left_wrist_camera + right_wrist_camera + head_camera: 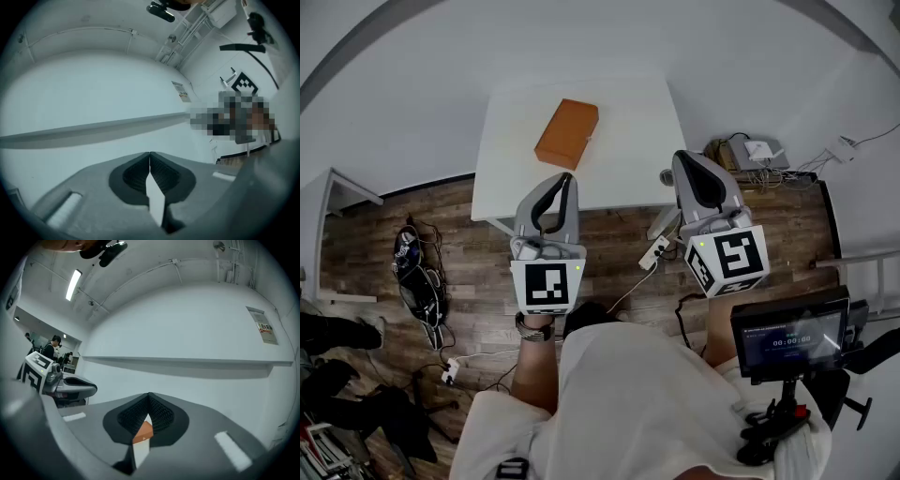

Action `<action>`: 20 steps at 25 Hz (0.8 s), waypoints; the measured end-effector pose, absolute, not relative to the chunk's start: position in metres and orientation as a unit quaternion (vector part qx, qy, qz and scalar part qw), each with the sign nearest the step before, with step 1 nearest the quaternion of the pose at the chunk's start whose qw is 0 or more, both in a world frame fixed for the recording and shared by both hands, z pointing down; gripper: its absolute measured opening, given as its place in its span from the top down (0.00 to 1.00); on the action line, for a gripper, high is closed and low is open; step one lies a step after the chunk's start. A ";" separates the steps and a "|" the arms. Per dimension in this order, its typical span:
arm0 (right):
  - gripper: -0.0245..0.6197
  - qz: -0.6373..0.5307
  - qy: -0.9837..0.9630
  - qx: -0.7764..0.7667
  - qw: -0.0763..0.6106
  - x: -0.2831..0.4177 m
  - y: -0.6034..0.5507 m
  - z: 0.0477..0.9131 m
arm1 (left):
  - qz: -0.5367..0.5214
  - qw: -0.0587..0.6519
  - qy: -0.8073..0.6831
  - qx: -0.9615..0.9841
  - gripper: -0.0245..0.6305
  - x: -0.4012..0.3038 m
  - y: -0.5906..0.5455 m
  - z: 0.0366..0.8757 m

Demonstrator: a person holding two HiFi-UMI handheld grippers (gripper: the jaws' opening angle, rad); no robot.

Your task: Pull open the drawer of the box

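An orange-brown box (567, 133) lies on the far left part of a white table (628, 141); no drawer is pulled out of it. My left gripper (566, 177) hangs shut and empty over the table's near edge, just short of the box. To the right, my right gripper (685, 156) is also shut and empty, at the table's right near corner. In the right gripper view the box (143, 431) shows through the gap below the shut right gripper (149, 394), and the left gripper (70, 387) is at the left. In its own view the left gripper (150, 154) is shut, with only white table behind.
Around the table is a wooden floor with a white power strip (653, 251) and cables under the near edge. A dark bag (417, 272) lies at the left. Boxes and wires (750, 153) sit at the right. A small screen (789, 333) hangs at my right side.
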State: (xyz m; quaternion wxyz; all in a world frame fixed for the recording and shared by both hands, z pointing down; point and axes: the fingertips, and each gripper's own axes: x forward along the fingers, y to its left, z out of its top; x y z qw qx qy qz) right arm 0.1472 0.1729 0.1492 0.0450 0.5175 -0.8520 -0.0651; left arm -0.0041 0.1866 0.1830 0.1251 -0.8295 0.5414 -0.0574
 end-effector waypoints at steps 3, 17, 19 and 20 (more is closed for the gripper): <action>0.96 -0.058 -0.850 0.521 0.051 0.155 0.174 0.162 | -0.072 0.121 0.541 -0.829 0.95 0.002 0.188 0.196; 0.96 -0.047 -0.854 0.515 0.061 0.124 0.247 0.164 | -0.073 0.119 0.529 -0.837 0.95 -0.020 0.254 0.194; 0.96 -0.044 -0.856 0.510 0.068 0.115 0.251 0.165 | -0.074 0.117 0.528 -0.838 0.95 -0.025 0.258 0.196; 0.96 -0.042 -0.857 0.508 0.073 0.111 0.250 0.167 | -0.075 0.116 0.526 -0.839 0.95 -0.027 0.259 0.197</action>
